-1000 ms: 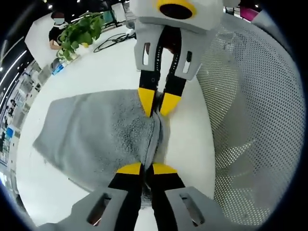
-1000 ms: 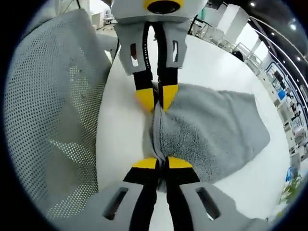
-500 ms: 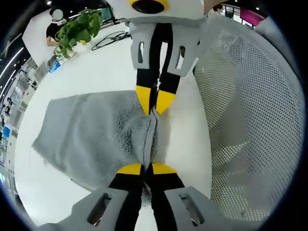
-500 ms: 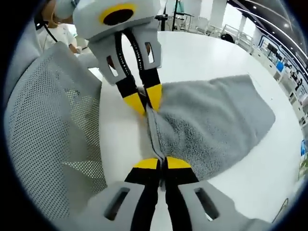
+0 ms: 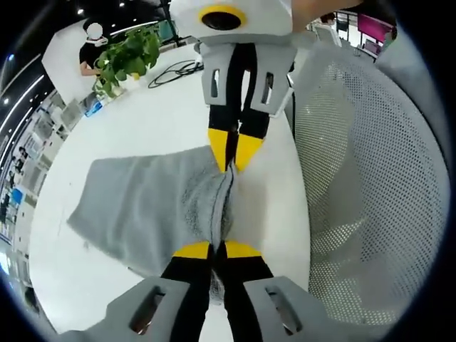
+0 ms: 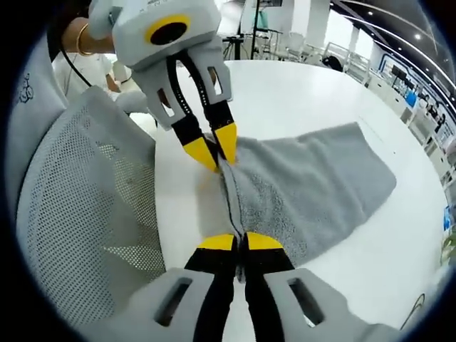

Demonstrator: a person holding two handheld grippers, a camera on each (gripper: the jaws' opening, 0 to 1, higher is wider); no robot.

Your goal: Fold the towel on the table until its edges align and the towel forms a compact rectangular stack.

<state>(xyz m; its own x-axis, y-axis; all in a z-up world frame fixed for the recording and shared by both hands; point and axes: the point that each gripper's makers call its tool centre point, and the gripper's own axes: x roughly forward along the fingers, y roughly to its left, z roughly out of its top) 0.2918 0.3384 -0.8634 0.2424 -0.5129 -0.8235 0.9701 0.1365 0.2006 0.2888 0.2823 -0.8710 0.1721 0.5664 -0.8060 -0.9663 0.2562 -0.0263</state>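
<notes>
A grey towel lies spread on the white table. One of its edges is raised into a ridge stretched between both grippers. My left gripper is shut on the near end of that ridge. The right gripper faces it from the top of the left gripper view, pinching the far end. In the right gripper view my right gripper is shut on the towel. The left gripper reaches in from the upper left with its yellow tips closed on the same edge.
A white mesh chair stands close against the table edge beside the grippers, also seen as the chair. A potted plant, a black cable and a seated person are at the table's far side. A hand holds the left gripper.
Both grippers keep their hold on the towel edge. The towel's spread part has drawn in a little toward the held edge, and the left gripper has tilted leftward in the right gripper view.
</notes>
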